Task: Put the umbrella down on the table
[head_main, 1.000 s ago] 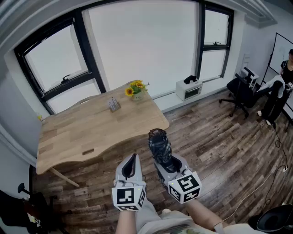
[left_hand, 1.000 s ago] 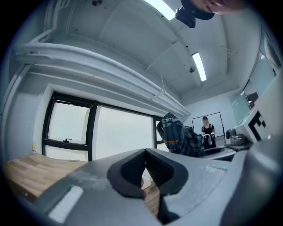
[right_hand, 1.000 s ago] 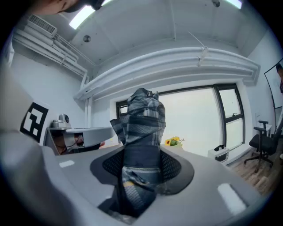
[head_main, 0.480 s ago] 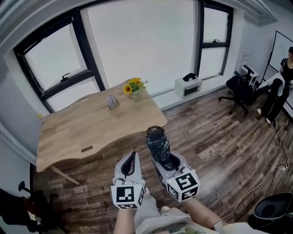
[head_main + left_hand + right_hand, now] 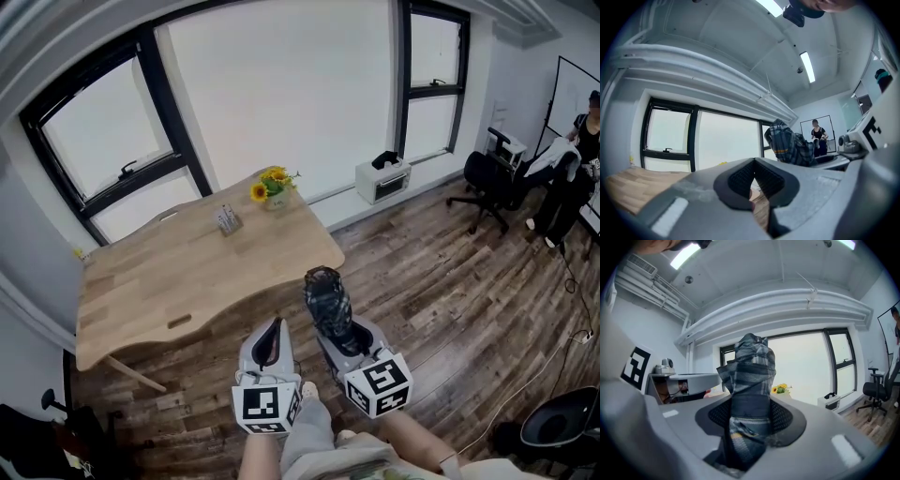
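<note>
Here was the right tool at lower centre of the head view, clamped on the folded plaid umbrella. The right gripper view showed the dark checked fabric filling the gap, both pads pressing on it. The umbrella stood up out of the jaws, and its top showed just below the right-hand corner of the desk, over the plank floor and not resting on the wood. The left tool sat just to the left, clear of the umbrella, jaws pressed together with nothing between them. The desk filled the left half of the frame under the windows, with a pot of sunflowers at its far corner and a small holder near that. At upper right were an office chair and a person.
</note>
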The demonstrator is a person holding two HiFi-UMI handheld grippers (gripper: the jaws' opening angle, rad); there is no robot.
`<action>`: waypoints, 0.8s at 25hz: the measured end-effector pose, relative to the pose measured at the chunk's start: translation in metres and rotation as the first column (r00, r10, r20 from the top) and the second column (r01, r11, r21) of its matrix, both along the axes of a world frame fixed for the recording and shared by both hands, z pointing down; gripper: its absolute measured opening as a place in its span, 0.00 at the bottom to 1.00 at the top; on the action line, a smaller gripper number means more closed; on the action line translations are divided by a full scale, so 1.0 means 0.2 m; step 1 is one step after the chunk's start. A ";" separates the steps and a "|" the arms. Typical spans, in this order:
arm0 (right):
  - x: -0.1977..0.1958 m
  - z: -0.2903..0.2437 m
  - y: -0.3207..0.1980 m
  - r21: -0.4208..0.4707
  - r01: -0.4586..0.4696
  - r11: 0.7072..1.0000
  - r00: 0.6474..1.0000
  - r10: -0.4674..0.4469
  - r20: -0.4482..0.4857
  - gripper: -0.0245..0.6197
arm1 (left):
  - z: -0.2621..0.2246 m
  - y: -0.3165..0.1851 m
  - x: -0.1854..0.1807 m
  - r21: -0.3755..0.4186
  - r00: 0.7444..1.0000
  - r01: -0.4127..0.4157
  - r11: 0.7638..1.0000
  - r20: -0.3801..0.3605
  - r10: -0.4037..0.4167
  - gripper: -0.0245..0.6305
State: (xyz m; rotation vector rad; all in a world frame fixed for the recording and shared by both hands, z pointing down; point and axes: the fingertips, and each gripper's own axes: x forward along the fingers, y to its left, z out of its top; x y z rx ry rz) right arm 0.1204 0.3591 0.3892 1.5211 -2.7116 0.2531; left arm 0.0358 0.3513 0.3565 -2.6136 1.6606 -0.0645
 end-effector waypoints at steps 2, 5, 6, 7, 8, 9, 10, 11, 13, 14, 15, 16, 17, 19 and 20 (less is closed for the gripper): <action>-0.01 0.01 -0.07 -0.003 -0.008 1.000 1.000 0.008 -0.004 0.34 | 0.01 -0.08 -0.02 -0.003 1.000 0.000 1.000 -0.003 0.000 0.04; -0.02 0.02 -0.20 -0.008 -0.021 1.000 1.000 0.021 -0.013 0.34 | 0.02 -0.22 -0.05 -0.008 1.000 -0.006 1.000 -0.008 0.006 0.04; -0.02 0.02 -0.25 -0.009 -0.025 1.000 1.000 0.025 -0.014 0.34 | 0.02 -0.27 -0.06 -0.009 1.000 -0.009 1.000 -0.010 0.009 0.04; -0.03 0.02 -0.30 -0.011 -0.030 0.999 0.999 0.029 -0.014 0.34 | 0.02 -0.32 -0.07 -0.008 1.000 -0.013 1.000 -0.011 0.013 0.04; -0.04 0.02 -0.36 -0.013 -0.034 0.999 0.999 0.033 -0.013 0.34 | 0.02 -0.38 -0.08 -0.006 1.000 -0.017 1.000 -0.011 0.016 0.04; -0.05 0.01 -0.42 -0.013 -0.037 0.999 0.999 0.037 -0.012 0.34 | 0.01 -0.44 -0.09 -0.004 1.000 -0.020 1.000 -0.011 0.020 0.04; -0.07 0.00 -0.48 -0.013 -0.040 0.999 0.999 0.040 -0.012 0.34 | 0.00 -0.50 -0.10 -0.002 1.000 -0.024 1.000 -0.012 0.024 0.04; -0.09 0.00 -0.54 -0.013 -0.043 0.999 0.999 0.043 -0.013 0.34 | -0.01 -0.56 -0.12 0.000 1.000 -0.026 1.000 -0.013 0.026 0.04; -0.12 -0.01 -0.64 -0.014 -0.048 0.999 0.999 0.048 -0.014 0.34 | -0.02 -0.67 -0.15 0.004 0.999 -0.030 1.000 -0.015 0.030 0.04; -0.14 -0.01 -0.70 -0.014 -0.049 0.999 0.999 0.049 -0.015 0.34 | -0.03 -0.72 -0.17 0.005 0.999 -0.033 0.999 -0.017 0.033 0.04; -0.16 -0.01 -0.74 -0.015 -0.051 0.999 0.999 0.051 -0.016 0.34 | -0.03 -0.77 -0.19 0.007 0.999 -0.035 0.999 -0.018 0.035 0.04; -0.18 -0.02 -0.79 -0.016 -0.052 0.999 0.998 0.052 -0.018 0.34 | -0.04 -0.82 -0.21 0.007 0.999 -0.038 0.999 -0.020 0.038 0.04; -0.19 -0.02 -0.83 -0.017 -0.054 0.998 0.998 0.054 -0.020 0.34 | -0.04 -0.86 -0.22 0.007 0.999 -0.040 0.999 -0.022 0.040 0.04; -0.22 -0.02 -0.91 -0.021 -0.059 0.998 0.998 0.059 -0.024 0.34 | -0.04 -0.95 -0.26 0.005 0.999 -0.043 0.999 -0.025 0.043 0.04; -0.24 -0.02 -0.96 -0.022 -0.062 0.998 0.998 0.062 -0.026 0.34 | -0.04 -0.99 -0.27 0.005 0.999 -0.045 0.999 -0.026 0.045 0.04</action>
